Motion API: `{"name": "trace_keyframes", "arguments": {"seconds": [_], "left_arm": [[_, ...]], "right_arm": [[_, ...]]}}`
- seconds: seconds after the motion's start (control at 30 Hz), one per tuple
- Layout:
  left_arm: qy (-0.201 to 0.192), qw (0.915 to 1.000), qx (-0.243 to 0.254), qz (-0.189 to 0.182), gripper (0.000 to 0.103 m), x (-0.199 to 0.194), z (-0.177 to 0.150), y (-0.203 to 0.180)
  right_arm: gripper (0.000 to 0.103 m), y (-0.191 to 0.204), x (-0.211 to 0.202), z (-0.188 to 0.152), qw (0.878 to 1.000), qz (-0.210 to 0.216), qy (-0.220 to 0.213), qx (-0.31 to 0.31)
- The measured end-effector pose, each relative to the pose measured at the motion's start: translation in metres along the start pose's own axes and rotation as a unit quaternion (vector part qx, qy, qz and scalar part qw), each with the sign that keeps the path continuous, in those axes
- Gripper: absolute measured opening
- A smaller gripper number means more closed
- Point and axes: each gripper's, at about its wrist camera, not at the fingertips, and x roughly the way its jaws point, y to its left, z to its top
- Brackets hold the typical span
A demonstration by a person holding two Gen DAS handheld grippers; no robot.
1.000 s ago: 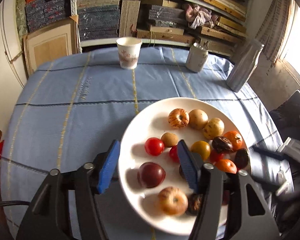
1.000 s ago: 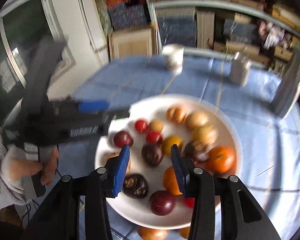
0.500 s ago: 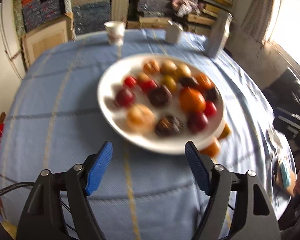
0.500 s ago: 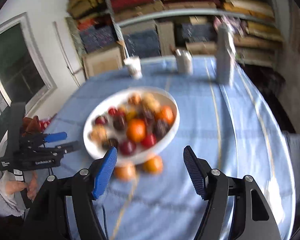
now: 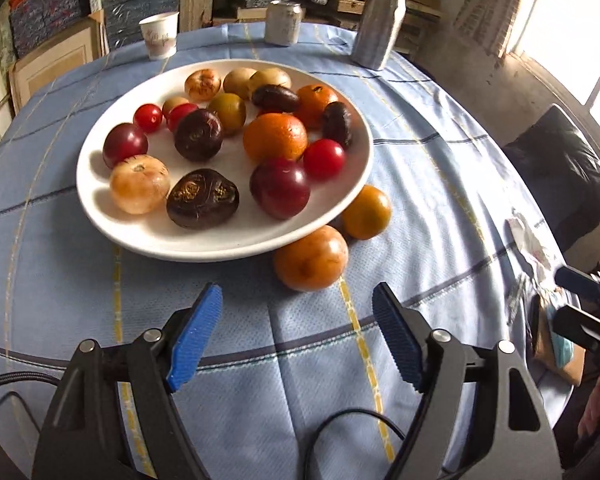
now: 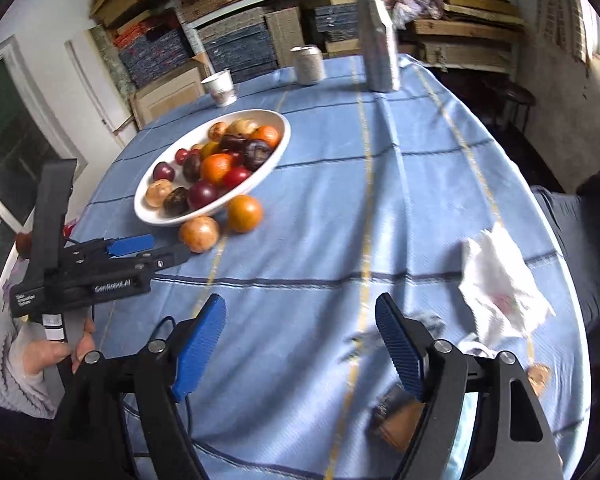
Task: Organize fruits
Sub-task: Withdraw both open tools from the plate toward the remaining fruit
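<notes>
**Fruit stock, round table: most plated, two loose**

- Table (image 5: 440, 184): blue checked cloth, carries everything.
- White plate (image 5: 108, 216): collects most fruits.
- Two orange fruits (image 5: 311, 258), (image 5: 366, 211): on cloth, touching plate's near rim; likely pending.
- Left gripper (image 5: 296, 334), right gripper (image 6: 298, 342): jaws just widened, apart, nothing between, held short of the plate.

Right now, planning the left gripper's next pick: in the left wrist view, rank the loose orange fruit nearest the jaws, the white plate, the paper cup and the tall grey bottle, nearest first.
1. Loose orange fruit, on the cloth just ahead.
2. White plate, behind it, centre-left.
3. Paper cup and tall grey bottle, far edge, left and right: too close to call.
</notes>
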Motion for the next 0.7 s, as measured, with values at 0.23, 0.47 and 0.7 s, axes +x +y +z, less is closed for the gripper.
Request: {"name": "trace_keyframes", "arguments": {"seconds": [0.23, 0.47, 0.7], "left_arm": [[0.005, 0.9994, -0.019, 0.028, 0.076, 0.020, 0.008, 0.001], [0.009, 0.9981, -0.030, 0.052, 0.076, 0.033, 0.014, -0.006], [0.002, 0.9978, -0.034, 0.056, 0.076, 0.039, 0.018, -0.012]], "right_arm": [[0.078, -0.014, -0.006, -0.008, 1.000, -0.013, 0.009, 0.012], [0.078, -0.022, -0.010, -0.013, 0.999, -0.022, 0.019, 0.015], [0.078, -0.030, -0.012, -0.017, 0.999, -0.031, 0.027, 0.019]]}}
